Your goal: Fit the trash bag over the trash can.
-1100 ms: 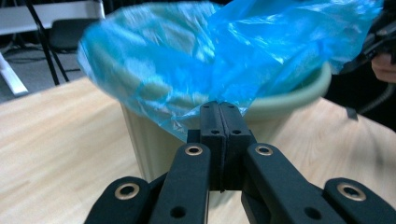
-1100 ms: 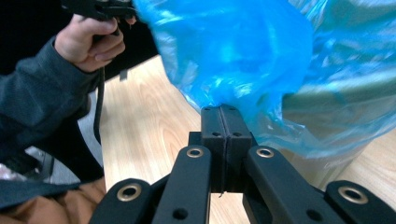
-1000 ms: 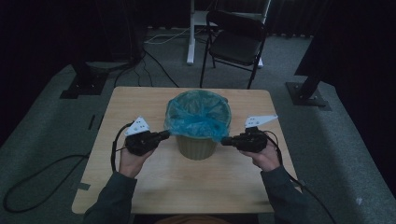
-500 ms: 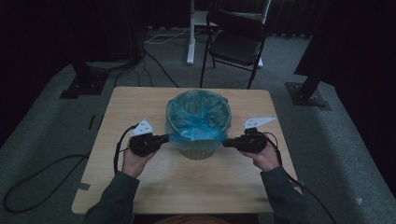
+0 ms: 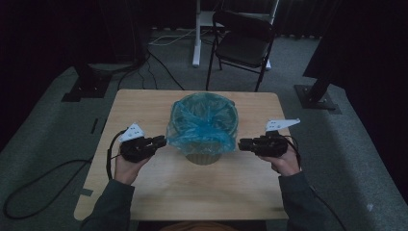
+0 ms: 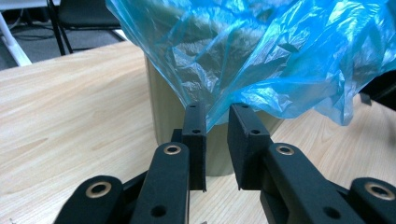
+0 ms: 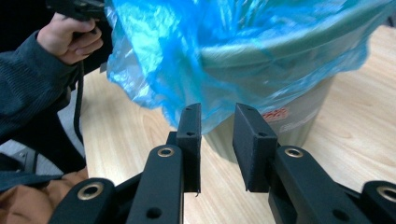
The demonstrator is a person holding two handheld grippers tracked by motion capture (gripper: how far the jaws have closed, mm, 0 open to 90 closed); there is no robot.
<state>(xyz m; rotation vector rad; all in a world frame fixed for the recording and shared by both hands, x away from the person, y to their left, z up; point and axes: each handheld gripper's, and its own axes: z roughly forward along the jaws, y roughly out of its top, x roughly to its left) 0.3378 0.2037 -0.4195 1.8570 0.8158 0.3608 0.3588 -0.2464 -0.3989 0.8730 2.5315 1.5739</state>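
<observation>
A small bin (image 5: 204, 155) stands mid-desk (image 5: 144, 103), its blue bag (image 5: 204, 122) draped over the rim. Both tongs, left (image 5: 161, 141) and right (image 5: 242, 143), have just opened, the hem loose between their jaws. Next, judging by this: regrip the hem and tug it lower.

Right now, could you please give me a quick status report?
Both grippers, left and right, just opened, fingers off the bag. Blue bag draped over the bin rim. Nothing in the way.

Small bin (image 5: 202, 155) upright at table centre; crinkled blue plastic bag (image 5: 204, 120) lines it, draped over rim.
</observation>
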